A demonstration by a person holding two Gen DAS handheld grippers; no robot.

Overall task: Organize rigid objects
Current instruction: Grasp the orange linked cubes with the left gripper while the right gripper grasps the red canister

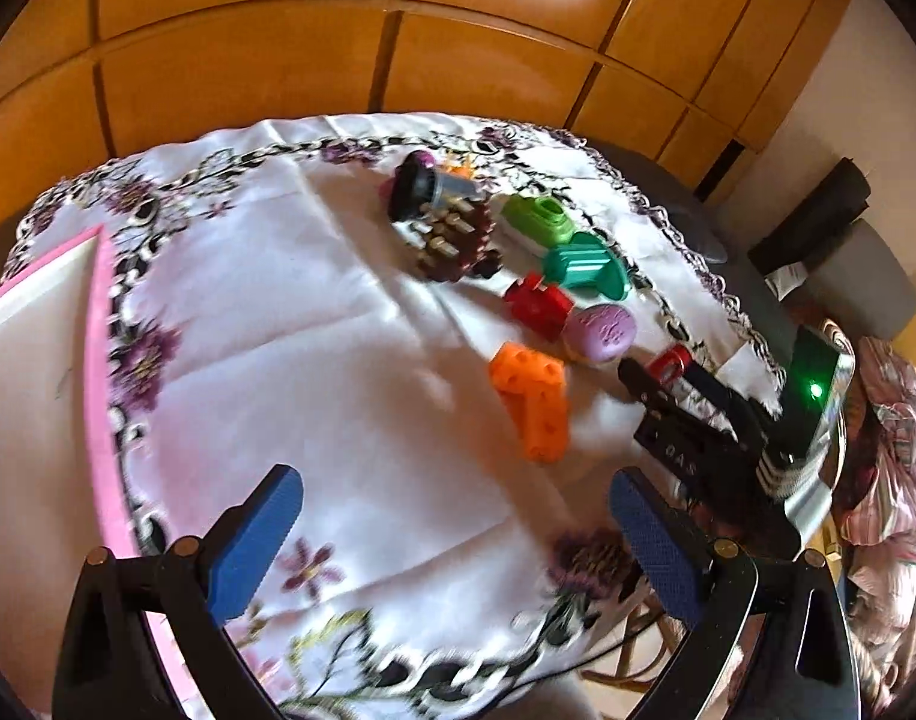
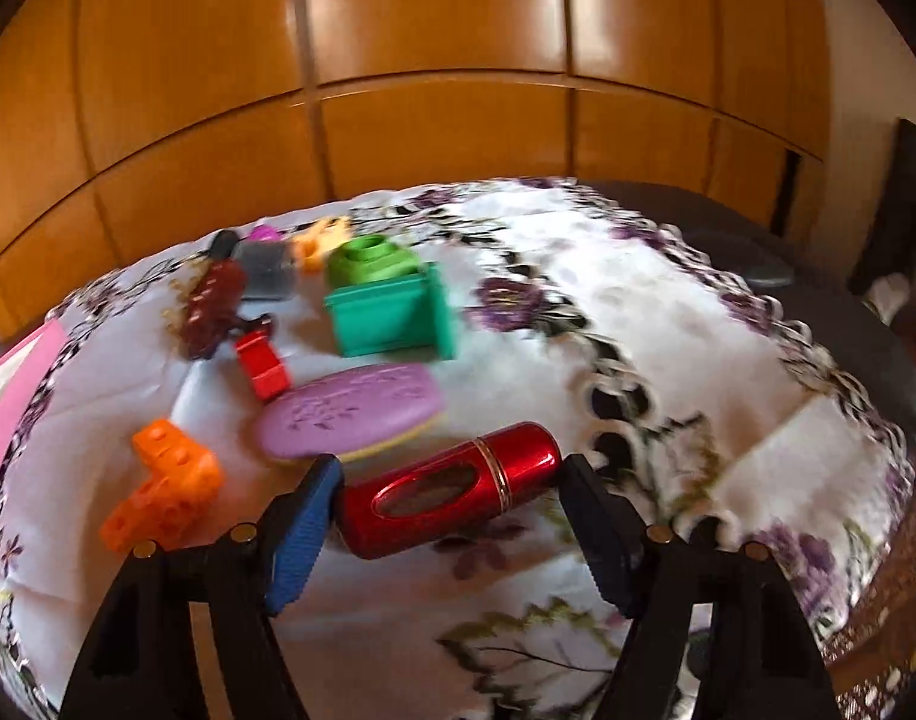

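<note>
Our right gripper (image 2: 449,516) jaws astride the glossy red metal cylinder (image 2: 449,489), pads touching its ends, our left gripper (image 1: 452,540) wide open, empty, writing on the lilac oval case (image 2: 350,411) unreadable to us

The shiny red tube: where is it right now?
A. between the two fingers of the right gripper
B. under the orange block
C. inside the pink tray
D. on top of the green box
A: in the right wrist view the red tube lies on the flowered cloth between the fingers of the right gripper, one end at each finger.
</note>
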